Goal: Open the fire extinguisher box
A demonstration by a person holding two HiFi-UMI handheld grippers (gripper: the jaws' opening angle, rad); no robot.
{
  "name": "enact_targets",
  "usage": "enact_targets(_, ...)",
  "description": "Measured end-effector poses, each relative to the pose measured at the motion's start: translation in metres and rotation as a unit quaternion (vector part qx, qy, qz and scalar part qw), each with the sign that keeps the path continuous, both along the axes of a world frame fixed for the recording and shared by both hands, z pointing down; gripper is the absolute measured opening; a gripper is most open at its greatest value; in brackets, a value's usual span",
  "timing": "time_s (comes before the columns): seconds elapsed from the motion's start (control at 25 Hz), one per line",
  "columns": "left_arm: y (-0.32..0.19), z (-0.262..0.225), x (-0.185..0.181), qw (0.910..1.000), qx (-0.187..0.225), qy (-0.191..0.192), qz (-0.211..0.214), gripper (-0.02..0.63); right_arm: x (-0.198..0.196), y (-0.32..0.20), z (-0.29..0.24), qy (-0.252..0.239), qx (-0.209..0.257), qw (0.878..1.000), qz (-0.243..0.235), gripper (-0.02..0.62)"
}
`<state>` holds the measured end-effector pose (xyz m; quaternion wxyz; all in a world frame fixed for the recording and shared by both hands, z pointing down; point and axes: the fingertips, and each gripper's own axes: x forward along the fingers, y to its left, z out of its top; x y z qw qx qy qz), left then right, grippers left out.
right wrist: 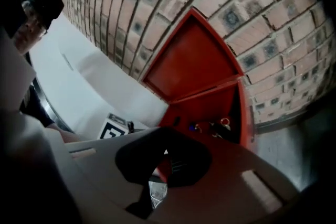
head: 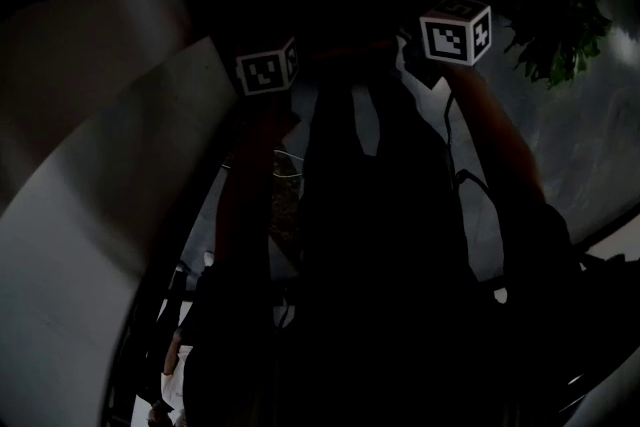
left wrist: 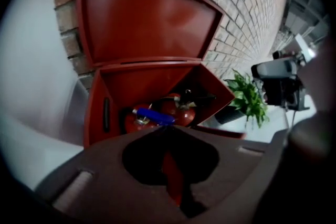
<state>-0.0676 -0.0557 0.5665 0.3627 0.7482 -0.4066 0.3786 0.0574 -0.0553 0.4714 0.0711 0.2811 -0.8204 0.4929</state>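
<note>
The red fire extinguisher box (left wrist: 100, 107) stands against a brick wall with its lid (left wrist: 147, 18) swung up. Inside lie red extinguishers (left wrist: 181, 112), one with a blue handle (left wrist: 153, 116). My left gripper (left wrist: 167, 129) is shut and empty, held just in front of the box's open mouth. The right gripper view shows the same open box (right wrist: 210, 107) from farther off, with my right gripper (right wrist: 164, 131) shut on nothing. The head view is very dark; only the left marker cube (head: 266, 67) and the right marker cube (head: 455, 28) stand out.
A potted green plant (left wrist: 247, 97) sits to the right of the box, also seen in the head view (head: 555, 25). The brick wall (right wrist: 131, 2) runs behind. A white panel (right wrist: 89, 76) lies left of the box.
</note>
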Motion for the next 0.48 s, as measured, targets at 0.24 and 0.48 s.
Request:
enact_targets(0.24, 0.048, 0.025, -0.043, 0.9993, -0.018, -0.015, -0.029, 0.002, 0.000, 0.012, 0.011, -0.014, -0.025, 1.000, 0.008, -0.002)
enact_targets(0.48, 0.072, 0.038, -0.050, 0.9989, -0.041, -0.007, -0.020, 0.002, -0.006, 0.016, 0.022, 0.013, -0.015, 1.000, -0.012, -0.002)
